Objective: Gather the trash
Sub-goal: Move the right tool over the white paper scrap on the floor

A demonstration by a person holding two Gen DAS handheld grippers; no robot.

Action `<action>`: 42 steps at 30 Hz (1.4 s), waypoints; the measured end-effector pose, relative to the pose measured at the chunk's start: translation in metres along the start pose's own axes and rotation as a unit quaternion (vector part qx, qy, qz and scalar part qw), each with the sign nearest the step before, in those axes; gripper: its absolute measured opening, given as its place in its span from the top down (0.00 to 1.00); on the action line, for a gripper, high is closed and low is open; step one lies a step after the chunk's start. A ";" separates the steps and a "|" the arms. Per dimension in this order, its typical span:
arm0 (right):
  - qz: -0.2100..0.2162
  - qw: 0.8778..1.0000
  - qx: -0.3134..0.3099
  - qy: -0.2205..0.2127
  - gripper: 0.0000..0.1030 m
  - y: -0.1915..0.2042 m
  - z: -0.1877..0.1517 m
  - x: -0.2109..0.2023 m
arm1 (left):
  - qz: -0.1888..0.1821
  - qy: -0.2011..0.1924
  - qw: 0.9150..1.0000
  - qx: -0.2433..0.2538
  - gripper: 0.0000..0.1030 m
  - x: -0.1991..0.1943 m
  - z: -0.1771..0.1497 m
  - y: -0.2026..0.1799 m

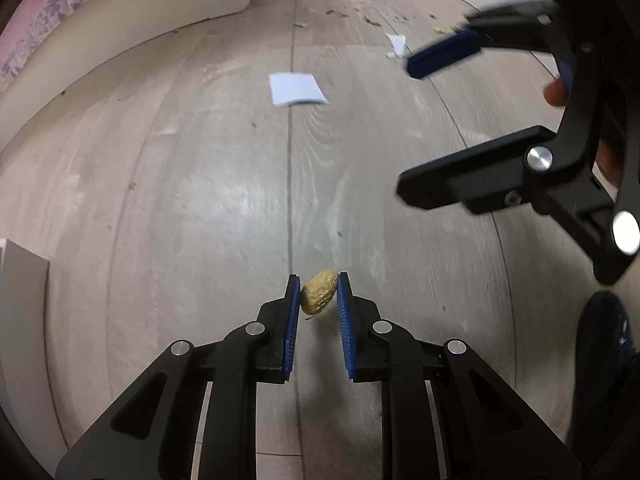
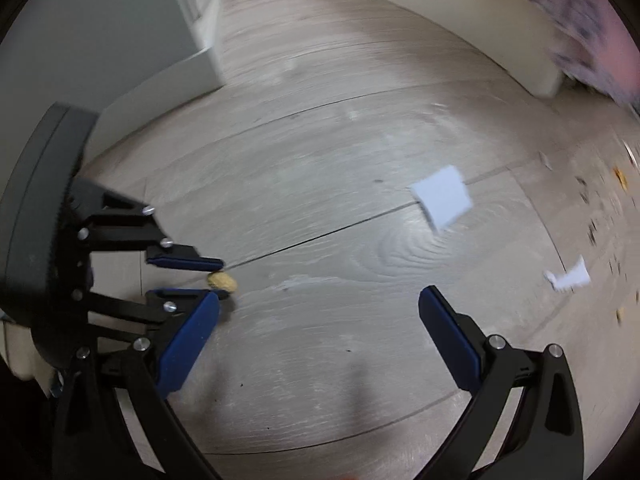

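Lower centre: left gripper (image 1: 319, 294) clamped on peanut shell (image 1: 318, 291), lifting trash; right gripper (image 2: 320, 316) spread wide, empty, ready for paper square (image 2: 442, 196).

Pale grey wood-grain floor (image 1: 200, 200), plank seams running lengthwise; cream bed base (image 1: 168, 4) along the far edge, draped with a pink floral bedspread (image 1: 44, 12); grey cabinet (image 2: 120, 20) standing at the left in the right wrist view; dark blue shoe (image 1: 604, 344) at lower right.
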State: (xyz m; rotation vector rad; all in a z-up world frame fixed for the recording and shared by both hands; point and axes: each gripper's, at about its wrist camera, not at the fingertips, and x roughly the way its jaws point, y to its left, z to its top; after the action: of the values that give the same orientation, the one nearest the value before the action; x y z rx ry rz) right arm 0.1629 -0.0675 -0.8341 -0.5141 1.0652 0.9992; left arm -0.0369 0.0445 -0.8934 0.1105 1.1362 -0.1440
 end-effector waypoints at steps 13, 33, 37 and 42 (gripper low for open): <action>-0.052 0.997 0.043 -0.038 0.06 -0.047 0.055 0.011 | 0.039 -0.033 0.998 -0.023 0.84 0.019 0.074 0.063; -0.084 0.994 0.063 -0.039 0.06 -0.077 0.086 0.044 | 0.040 -0.056 0.997 -0.026 0.84 0.047 0.140 0.090; -0.085 0.992 0.083 -0.040 0.06 -0.086 0.087 0.050 | 0.041 -0.058 0.997 -0.024 0.84 0.050 0.142 0.091; -0.090 0.991 0.092 -0.035 0.06 -0.091 0.083 0.059 | 0.044 -0.056 0.997 -0.038 0.84 0.062 0.146 0.095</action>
State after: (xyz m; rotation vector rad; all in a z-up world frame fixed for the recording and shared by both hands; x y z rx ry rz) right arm 0.2898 -0.0232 -0.8602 -0.4132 1.0178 0.7466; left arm 0.1355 0.1112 -0.8878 0.0829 1.0214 -0.0282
